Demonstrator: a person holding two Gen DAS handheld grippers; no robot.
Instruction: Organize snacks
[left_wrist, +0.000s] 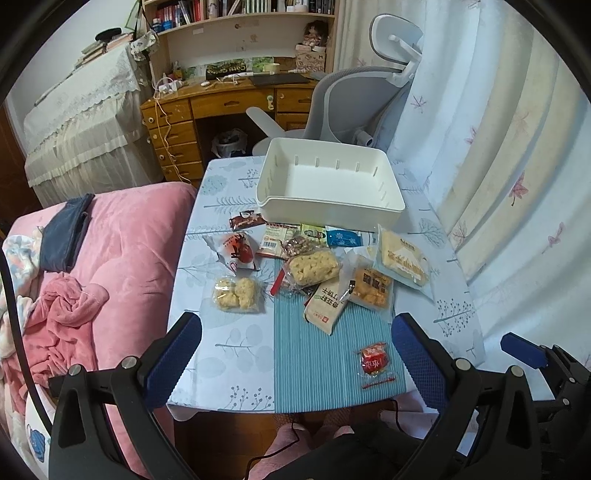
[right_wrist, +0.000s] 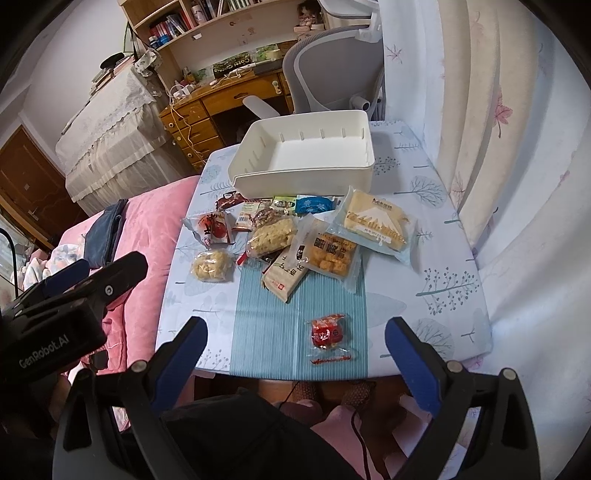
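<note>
Left tool (left_wrist: 295, 354): jaws spread wide, nothing between them, held above the near edge of the counter (left_wrist: 236, 347). Right tool (right_wrist: 293, 354): likewise spread and empty, above the same near edge.

White bin (left_wrist: 328, 184): open-topped, nothing inside, at the far end of the counter, its far wall close to the far edge.

Snacks, in a loose cluster just in front of the bin:
- brown wrapper (left_wrist: 245, 220), red-and-white packet (left_wrist: 238, 251), clear pack of pale puffs (left_wrist: 238, 293), nearest the left edge;
- blue sachet (left_wrist: 342, 237) beside the bin's front wall;
- clear pack of rice crisp (left_wrist: 313, 267), overlapping a white biscuit pack (left_wrist: 325, 302);
- orange cracker pack (left_wrist: 371, 288);
- large pale cake pack (left_wrist: 402, 260), nearest the right edge.

Small red candy (left_wrist: 373, 363): alone on the blue striped mat (left_wrist: 314, 354), well apart from the cluster, near the front edge.

Open room: bare cloth on the near left of the counter and along the right side. Pink bedding (left_wrist: 122, 258) adjoins the left edge; curtain (left_wrist: 498, 166) hangs past the right edge.
</note>
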